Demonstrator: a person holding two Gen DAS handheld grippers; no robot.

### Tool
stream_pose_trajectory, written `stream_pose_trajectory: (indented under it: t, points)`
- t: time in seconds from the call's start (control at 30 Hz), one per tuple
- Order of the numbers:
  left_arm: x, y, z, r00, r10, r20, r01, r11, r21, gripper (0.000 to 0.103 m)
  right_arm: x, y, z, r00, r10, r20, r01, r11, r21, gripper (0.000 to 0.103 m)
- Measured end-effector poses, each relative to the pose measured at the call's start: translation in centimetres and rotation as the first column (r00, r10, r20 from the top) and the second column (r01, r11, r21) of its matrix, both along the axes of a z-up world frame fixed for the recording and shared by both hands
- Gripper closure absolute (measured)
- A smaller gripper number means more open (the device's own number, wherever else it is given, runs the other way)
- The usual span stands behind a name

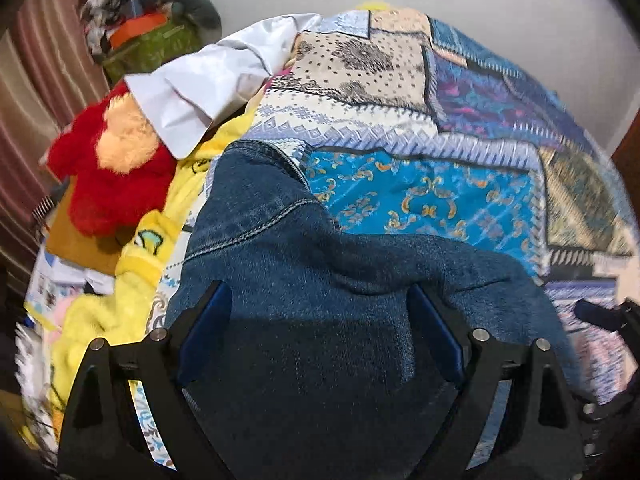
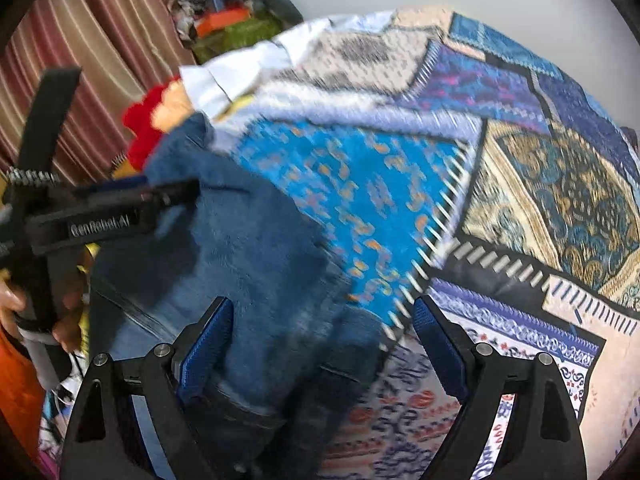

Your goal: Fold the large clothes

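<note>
Left wrist view: left gripper [image 1: 320, 316] has its jaws spread wide, grasping nothing, hovering over the denim jeans [image 1: 312, 280]. Jeans lie bunched on the patchwork bedspread [image 1: 420, 192], covering its near-left part; a stitched seam curves across the denim above the fingers. Left of the jeans: yellow fleece blanket [image 1: 132, 272], touching the denim edge. Further left of jeans, red plush toy [image 1: 108, 184] with a tan patch. A white garment [image 1: 200, 88] lies up-left of the jeans, partly over the plush. Green bin [image 1: 156, 48] piled with stuff sits well beyond the jeans, by the striped curtain [image 1: 36, 92]. Right gripper edge visible at far right, blurred.

Right wrist view: right gripper [image 2: 322, 324] is released, fingers wide apart, over the jeans [image 2: 248, 256] near their right edge where the denim meets the bedspread [image 2: 520, 208]. Nothing is held. Left of the jeans, the left gripper [image 2: 176, 196] reaches in, its tip at the denim; cannot tell from here whether it grips. Hand [image 2: 24, 308] holds its handle. Frame is motion-blurred.
</note>
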State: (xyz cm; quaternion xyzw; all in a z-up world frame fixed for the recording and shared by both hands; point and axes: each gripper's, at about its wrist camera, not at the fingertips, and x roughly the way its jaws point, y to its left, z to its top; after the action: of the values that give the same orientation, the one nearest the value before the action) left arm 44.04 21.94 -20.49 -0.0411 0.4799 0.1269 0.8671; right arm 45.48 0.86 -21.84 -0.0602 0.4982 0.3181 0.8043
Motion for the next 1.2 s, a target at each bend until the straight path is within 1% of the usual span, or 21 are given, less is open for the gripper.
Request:
stream_pose_trajectory:
  t: [0.03, 0.1, 0.13, 0.23, 0.3, 0.33, 0.37, 0.47, 0.53, 0.6, 0.7, 0.8, 0.83, 0.87, 0.97, 1.0, 1.03, 1.13, 1.2]
  points:
    - [0.0, -0.6, -0.2, 1.000, -0.013, -0.009, 0.014, 0.999, 0.039, 0.013, 0.1, -0.8, -0.2, 1.000, -0.010, -0.020, 0.010, 1.000, 0.015, 0.013]
    - [-0.3, -1.3, -0.3, 0.999, -0.035, -0.021, 0.037, 0.996, 0.081, 0.013, 0.1, -1.8, -0.1, 0.999, -0.027, -0.040, 0.028, 0.999, 0.029, 0.013]
    - [-0.8, -1.4, 0.0, 0.999, -0.045, -0.022, 0.047, 0.996, 0.079, 0.013, 0.0, -2.2, 0.2, 0.998, -0.036, -0.042, 0.037, 0.999, 0.032, 0.013]
    - [-2.8, -1.6, 1.7, 0.999, -0.051, 0.003, 0.051, 0.998, 0.025, 0.013, -1.4, -3.2, 1.9, 0.998, -0.062, 0.002, 0.062, 0.998, 0.022, 0.013]
    - [-4.5, -1.8, 3.5, 0.998, -0.053, 0.045, 0.053, 0.998, 0.017, 0.013, -2.9, -3.8, 3.8, 0.997, -0.065, 0.046, 0.063, 0.998, 0.027, 0.013]
    - [-6.0, -1.9, 5.2, 0.995, -0.055, 0.083, 0.053, 0.998, 0.018, 0.013, -3.6, -4.2, 4.9, 0.996, -0.063, 0.064, 0.061, 0.997, 0.041, 0.013]
    - [-6.9, -1.9, 6.3, 0.993, -0.055, 0.107, 0.053, 0.998, 0.018, 0.013, -4.3, -4.4, 5.8, 0.995, -0.064, 0.078, 0.060, 0.997, 0.053, 0.013]
    - [-11.1, -2.2, 10.7, 0.975, -0.057, 0.214, 0.055, 0.998, 0.016, 0.013, -7.1, -5.5, 9.7, 0.986, -0.069, 0.151, 0.052, 0.992, 0.112, 0.013]
    - [-14.2, -2.4, 13.7, 0.956, -0.064, 0.287, 0.063, 0.998, 0.015, 0.013, -9.6, -6.1, 12.8, 0.973, -0.074, 0.219, 0.039, 0.987, 0.159, 0.013]
    - [-17.4, -2.9, 16.5, 0.929, -0.074, 0.362, 0.070, 0.997, 0.024, 0.013, -11.9, -6.7, 15.4, 0.955, -0.082, 0.284, 0.025, 0.980, 0.199, 0.013]
    - [-22.9, -4.1, 20.6, 0.868, -0.090, 0.488, 0.075, 0.996, 0.051, 0.013, -16.2, -7.9, 20.0, 0.912, -0.109, 0.396, -0.003, 0.962, 0.272, 0.013]
    - [-27.2, -5.3, 23.1, 0.814, -0.098, 0.573, 0.077, 0.995, 0.061, 0.013, -20.4, -9.0, 23.6, 0.862, -0.147, 0.485, -0.029, 0.941, 0.337, 0.013]
    - [-28.9, -5.8, 23.9, 0.791, -0.101, 0.604, 0.076, 0.995, 0.066, 0.013, -21.6, -9.3, 24.6, 0.847, -0.158, 0.508, -0.036, 0.935, 0.352, 0.013]
    - [-30.2, -6.2, 24.4, 0.773, -0.103, 0.626, 0.076, 0.995, 0.070, 0.013, -23.1, -9.6, 25.5, 0.827, -0.171, 0.536, -0.046, 0.929, 0.367, 0.013]
    - [-34.1, -7.7, 25.6, 0.718, -0.106, 0.688, 0.067, 0.994, 0.084, 0.013, -27.3, -10.2, 27.2, 0.775, -0.204, 0.598, -0.069, 0.913, 0.401, 0.013]
    - [-35.5, -8.2, 25.8, 0.699, -0.103, 0.708, 0.053, 0.994, 0.093, 0.013, -28.6, -10.4, 27.6, 0.763, -0.214, 0.611, -0.074, 0.909, 0.410, 0.013]
    - [-36.4, -8.6, 25.9, 0.687, -0.102, 0.720, 0.041, 0.994, 0.102, 0.013, -29.7, -10.5, 27.7, 0.754, -0.220, 0.619, -0.079, 0.905, 0.417, 0.013]
    - [-38.5, -9.6, 25.9, 0.662, -0.097, 0.743, 0.020, 0.994, 0.112, 0.013, -32.3, -10.7, 27.6, 0.736, -0.243, 0.632, -0.069, 0.902, 0.427, 0.013]
    - [-39.3, -9.8, 25.7, 0.660, -0.089, 0.746, 0.017, 0.995, 0.103, 0.012, -33.9, -10.6, 27.1, 0.721, -0.252, 0.646, -0.046, 0.912, 0.407, 0.010]
